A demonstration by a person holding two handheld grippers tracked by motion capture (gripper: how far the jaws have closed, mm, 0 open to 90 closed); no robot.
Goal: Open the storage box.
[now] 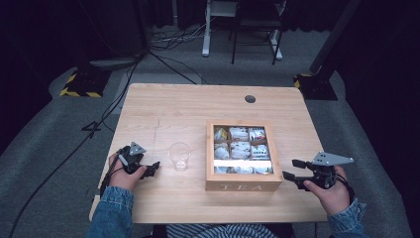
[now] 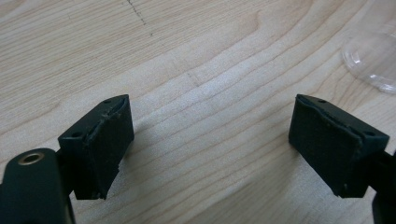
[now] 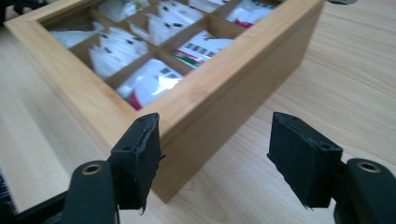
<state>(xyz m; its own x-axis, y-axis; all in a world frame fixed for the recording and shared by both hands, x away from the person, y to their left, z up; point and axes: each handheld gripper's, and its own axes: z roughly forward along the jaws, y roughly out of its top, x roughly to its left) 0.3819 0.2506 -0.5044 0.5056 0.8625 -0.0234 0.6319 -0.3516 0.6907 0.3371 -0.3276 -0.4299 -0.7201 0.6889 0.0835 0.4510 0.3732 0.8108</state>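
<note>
One wooden tea box with nine packet-filled compartments right of centre on the worktop, one clear cup left of it, left tongs and right tongs both apart, resting low at the near corners.

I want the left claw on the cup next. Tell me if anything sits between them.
Nothing visible does. The left claw stands open just left of the clear plastic cup, with bare table between them. The tea box lies beyond the cup, on its right.
</note>
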